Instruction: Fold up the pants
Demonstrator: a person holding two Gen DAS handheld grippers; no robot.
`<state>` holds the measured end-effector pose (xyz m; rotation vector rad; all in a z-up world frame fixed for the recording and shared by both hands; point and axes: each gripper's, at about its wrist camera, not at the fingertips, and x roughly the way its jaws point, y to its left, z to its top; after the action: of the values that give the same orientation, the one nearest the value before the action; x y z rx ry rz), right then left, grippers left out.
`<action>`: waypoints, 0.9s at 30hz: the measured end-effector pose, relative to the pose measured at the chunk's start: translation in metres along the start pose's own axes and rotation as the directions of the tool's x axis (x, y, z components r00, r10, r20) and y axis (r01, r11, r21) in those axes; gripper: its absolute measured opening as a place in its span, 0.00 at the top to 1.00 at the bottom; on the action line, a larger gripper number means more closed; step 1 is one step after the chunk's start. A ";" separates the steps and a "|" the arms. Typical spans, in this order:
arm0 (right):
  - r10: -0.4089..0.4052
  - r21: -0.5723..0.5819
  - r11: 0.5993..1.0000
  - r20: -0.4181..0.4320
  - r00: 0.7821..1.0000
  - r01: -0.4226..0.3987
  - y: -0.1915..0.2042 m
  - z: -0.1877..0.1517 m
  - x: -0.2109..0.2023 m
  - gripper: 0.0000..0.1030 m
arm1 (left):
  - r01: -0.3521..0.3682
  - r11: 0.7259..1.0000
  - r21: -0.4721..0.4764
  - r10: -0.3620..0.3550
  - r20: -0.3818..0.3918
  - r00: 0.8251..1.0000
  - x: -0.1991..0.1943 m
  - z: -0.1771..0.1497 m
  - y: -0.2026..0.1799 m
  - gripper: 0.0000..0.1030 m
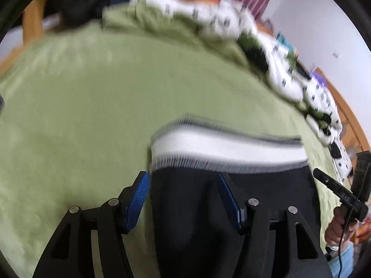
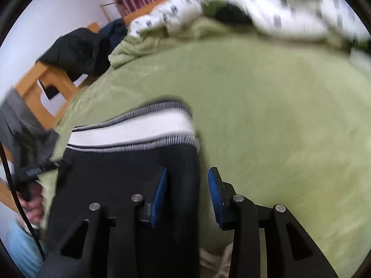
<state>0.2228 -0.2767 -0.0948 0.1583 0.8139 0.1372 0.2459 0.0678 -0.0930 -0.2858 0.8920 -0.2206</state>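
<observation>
My left gripper [image 1: 183, 199] stands released, the left edge of the black pants [image 1: 197, 208] lying between its blue pads untouched on the green blanket [image 1: 81, 115]; my right gripper [image 2: 187, 197] is likewise parted over the right edge, so I judge each should close squarely below the white waistband [image 1: 220, 146] before lifting evenly. Only my left view shows the other hand [image 1: 336, 229] gripping its handle at my right; my right view alone shows the dark jacket [image 2: 76, 48] far beyond my jaws.

Left tool [image 1: 184, 180], right tool [image 2: 187, 177]: black frames, blue ribbed pads, silver screws.
</observation>
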 end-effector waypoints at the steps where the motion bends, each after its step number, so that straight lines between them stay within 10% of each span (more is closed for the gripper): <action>1: 0.018 -0.007 1.000 0.022 1.000 -0.018 0.004 0.005 -0.001 0.65 | 0.013 1.000 0.007 -0.013 0.017 1.000 -0.005 0.004 -0.003 0.43; 4: 0.055 -0.065 0.997 0.049 0.997 -0.052 0.026 0.021 0.011 0.65 | 0.039 0.997 0.068 -0.042 0.041 0.998 0.004 0.013 -0.026 0.43; 9: -0.150 -0.200 0.970 -0.050 0.987 0.137 0.040 0.017 0.091 0.71 | -0.160 0.970 0.184 0.154 0.046 0.987 0.059 -0.003 -0.031 0.34; 14: -0.117 -0.186 0.977 -0.062 0.991 0.103 0.031 0.022 0.091 0.70 | -0.064 0.994 0.090 0.061 0.029 0.998 0.063 0.001 -0.014 0.27; 27: -0.079 -0.088 0.994 -0.084 0.993 0.071 0.024 -0.007 0.044 0.63 | -0.140 0.974 0.178 0.145 -0.015 0.989 0.028 -0.033 -0.031 0.34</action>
<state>0.2458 -0.2444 -0.1266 0.0411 0.8989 0.1084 0.2349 0.0249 -0.1226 -0.0533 0.9106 -0.1691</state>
